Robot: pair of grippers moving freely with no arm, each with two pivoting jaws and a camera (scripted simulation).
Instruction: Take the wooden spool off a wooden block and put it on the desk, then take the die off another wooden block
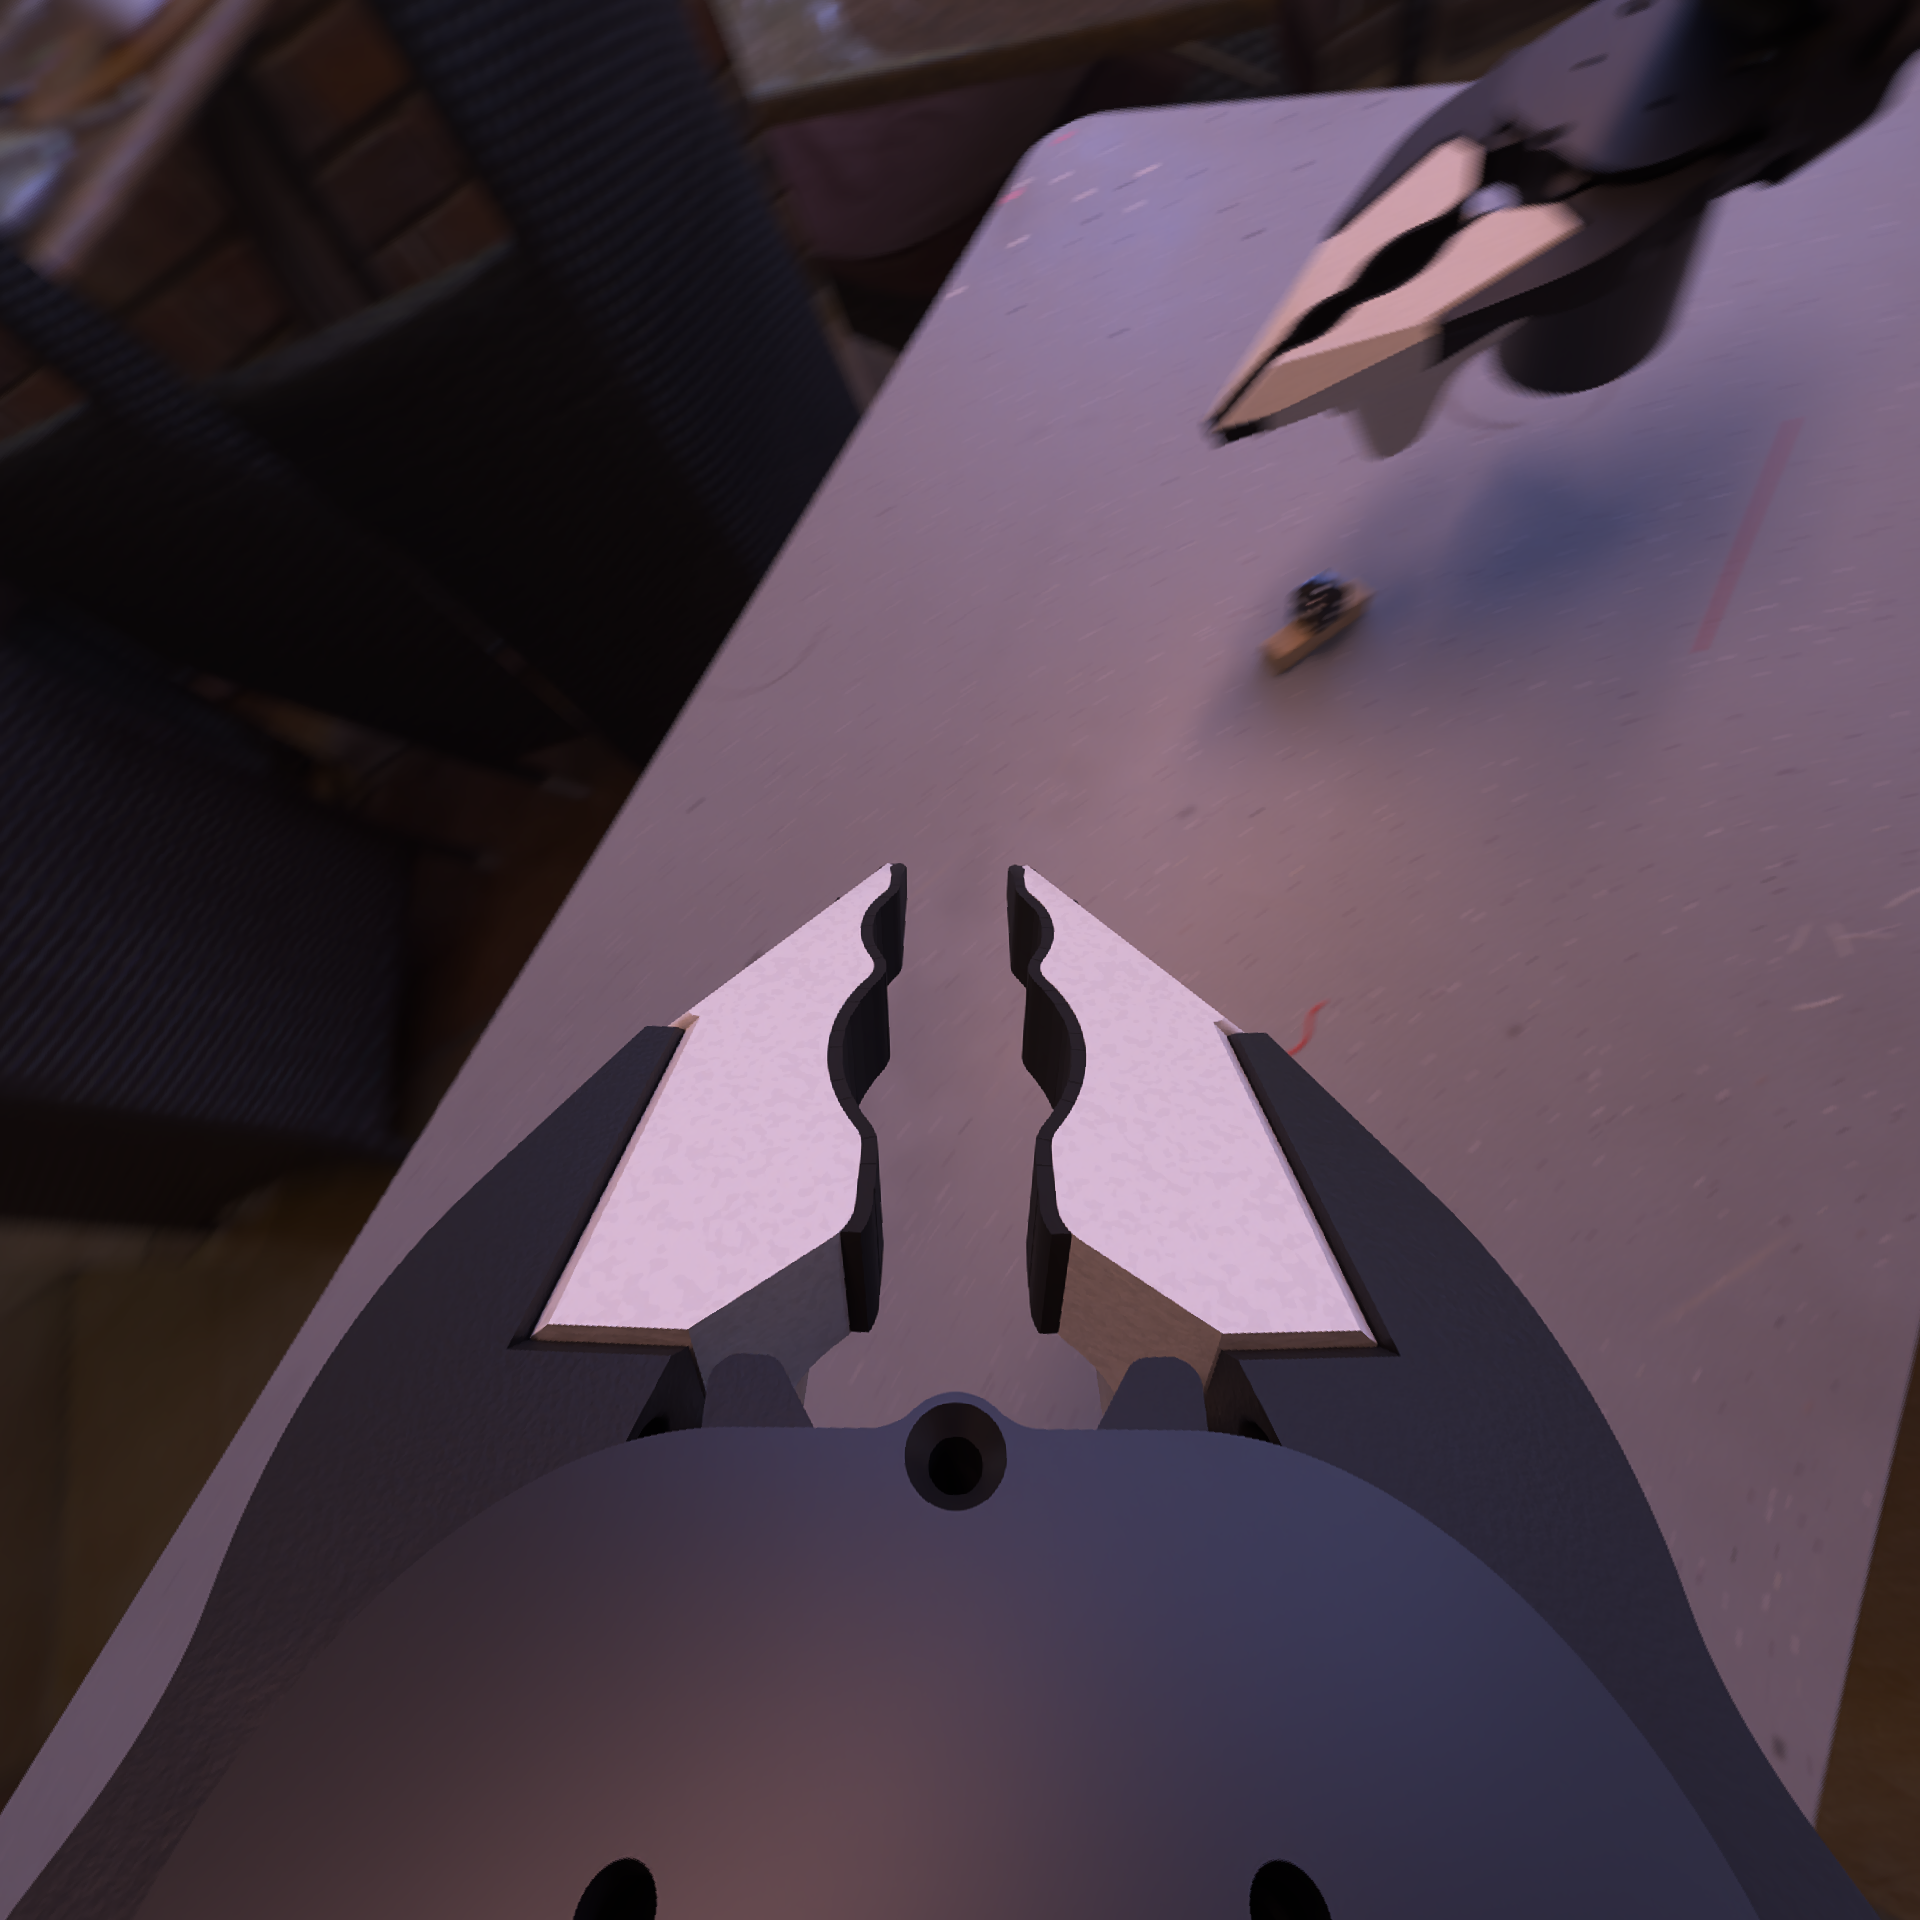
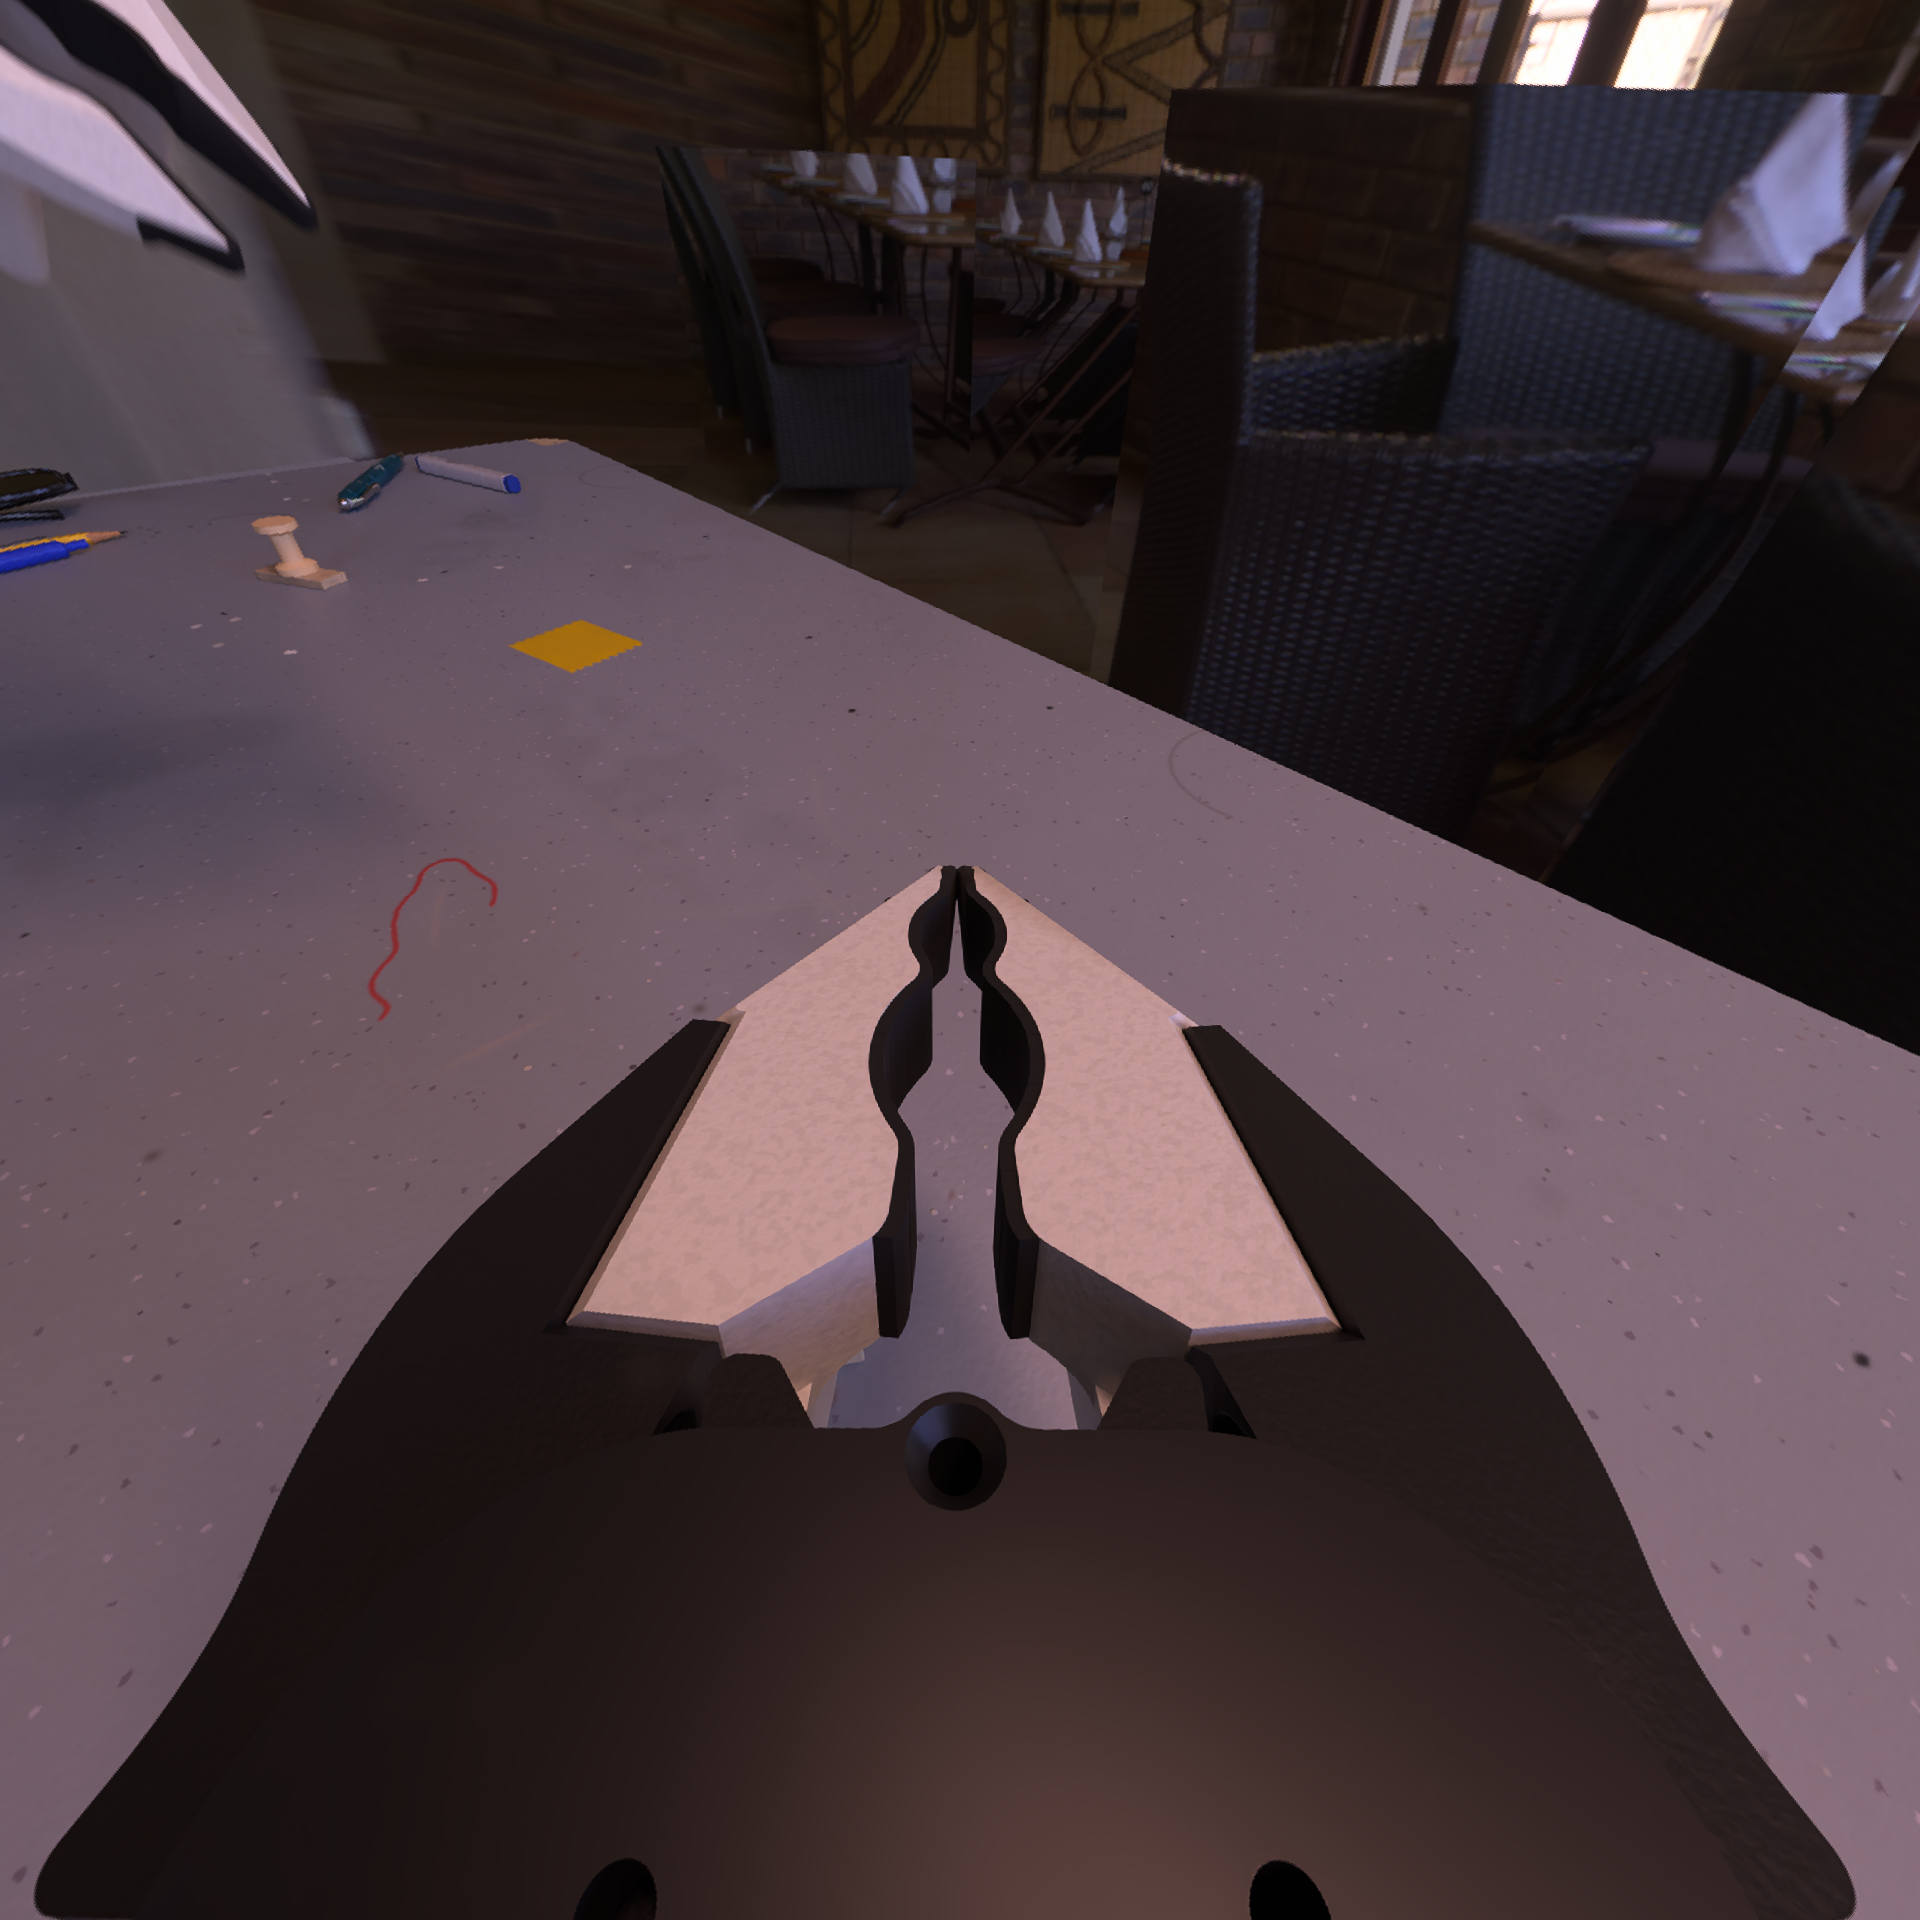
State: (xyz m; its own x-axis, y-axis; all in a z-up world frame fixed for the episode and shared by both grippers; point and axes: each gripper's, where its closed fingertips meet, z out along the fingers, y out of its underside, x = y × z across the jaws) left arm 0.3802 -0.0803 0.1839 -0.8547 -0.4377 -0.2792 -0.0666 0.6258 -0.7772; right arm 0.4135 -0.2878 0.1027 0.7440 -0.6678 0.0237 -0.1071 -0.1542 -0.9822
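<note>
In the right wrist view a pale wooden spool (image 2: pixel 283 542) stands upright on a flat wooden block (image 2: pixel 303 578) far off at the desk's left. In the left wrist view a small dark die (image 1: pixel 1317 603) sits on another wooden block (image 1: pixel 1311 634) on the grey desk (image 1: pixel 1455 935). My left gripper (image 1: pixel 957 883) is open and empty above the desk, well short of the die. My right gripper (image 2: pixel 956 876) is shut and empty above the desk; it also shows in the left wrist view (image 1: pixel 1231 421), hovering beyond the die.
A yellow square patch (image 2: pixel 575 644), a red thread (image 2: pixel 416 925), a teal pen (image 2: pixel 369 481), a blue-capped white marker (image 2: pixel 468 476) and a blue-yellow pencil (image 2: pixel 52 549) lie on the desk. Dark wicker chairs (image 2: pixel 1351 582) stand beyond the desk's right edge.
</note>
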